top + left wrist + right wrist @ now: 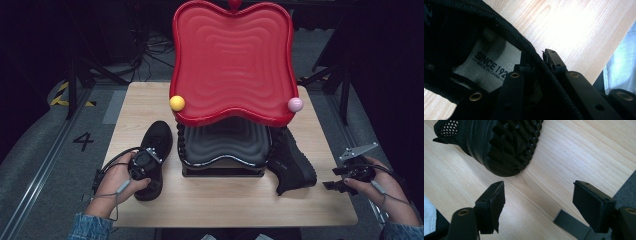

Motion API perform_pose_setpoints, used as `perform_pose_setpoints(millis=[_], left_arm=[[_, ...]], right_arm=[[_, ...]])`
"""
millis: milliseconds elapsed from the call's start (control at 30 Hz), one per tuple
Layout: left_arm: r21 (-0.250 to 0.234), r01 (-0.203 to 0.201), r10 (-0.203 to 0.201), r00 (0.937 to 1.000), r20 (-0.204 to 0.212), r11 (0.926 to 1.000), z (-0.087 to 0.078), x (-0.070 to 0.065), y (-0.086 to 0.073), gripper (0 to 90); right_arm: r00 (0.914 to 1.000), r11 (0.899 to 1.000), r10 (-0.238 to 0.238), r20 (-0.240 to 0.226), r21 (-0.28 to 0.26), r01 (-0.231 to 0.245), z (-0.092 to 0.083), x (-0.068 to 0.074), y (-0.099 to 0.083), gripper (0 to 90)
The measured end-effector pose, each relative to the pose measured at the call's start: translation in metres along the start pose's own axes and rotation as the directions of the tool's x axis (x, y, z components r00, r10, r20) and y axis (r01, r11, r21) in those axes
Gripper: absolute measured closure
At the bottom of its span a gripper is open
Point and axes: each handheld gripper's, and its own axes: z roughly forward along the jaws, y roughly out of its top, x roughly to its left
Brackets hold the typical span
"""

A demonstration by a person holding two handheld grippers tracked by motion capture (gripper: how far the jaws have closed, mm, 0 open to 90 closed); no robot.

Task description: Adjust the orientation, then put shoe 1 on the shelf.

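Note:
A black shoe (157,145) stands upright on the left of the wooden table (230,200), toe pointing away. My left gripper (142,167) comes down on its heel. In the left gripper view one jaw is inside the shoe (461,30) and the other outside, and the left gripper (534,60) is shut on the woven collar. A second black shoe (292,162) lies on its side at the right, its ridged sole (499,145) turned toward my right gripper (331,178). That right gripper (539,192) hovers open over bare wood, short of the shoe.
A two-tier stand fills the table's middle: a black wavy tray (225,142) below and a large red wavy tray (232,55) above. A yellow ball (177,103) and a pink ball (295,104) cap its front corners. Dark floor and tripod legs surround the table.

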Motion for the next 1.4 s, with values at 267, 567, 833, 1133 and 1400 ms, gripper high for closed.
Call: perform_pose_setpoints(millis=[267,567,833,1133,1400], left_arm=[[0.009,0.002,-0.002,1.0,-0.003,1.0,0.004,-0.001,0.001,74.2],[0.005,0.04,-0.041,0.9991,0.016,0.9992,0.0,0.001,0.002,86.7],[-0.009,0.065,-0.065,0.9977,0.022,0.9979,-0.005,0.002,0.003,88.2],[-0.017,0.053,-0.052,0.9977,0.045,0.9985,-0.031,-0.007,0.01,88.0],[-0.028,0.027,-0.026,0.9993,0.027,0.9992,-0.067,-0.02,0.018,88.0]], right_arm=[[1.0,1.0,-0.001,0.003,0.001,0.001,0.001,0.0,-0.002,26.7],[0.9999,1.0,0.01,0.003,-0.004,-0.01,0.0,0.0,-0.005,26.7],[0.9999,1.0,0.015,0.003,-0.001,-0.015,0.001,0.0,-0.006,26.6],[0.9999,1.0,0.012,0.006,-0.006,-0.012,-0.001,0.0,-0.005,26.5],[1.0,1.0,0.006,0.003,-0.007,-0.006,0.0,0.0,-0.003,26.5]])
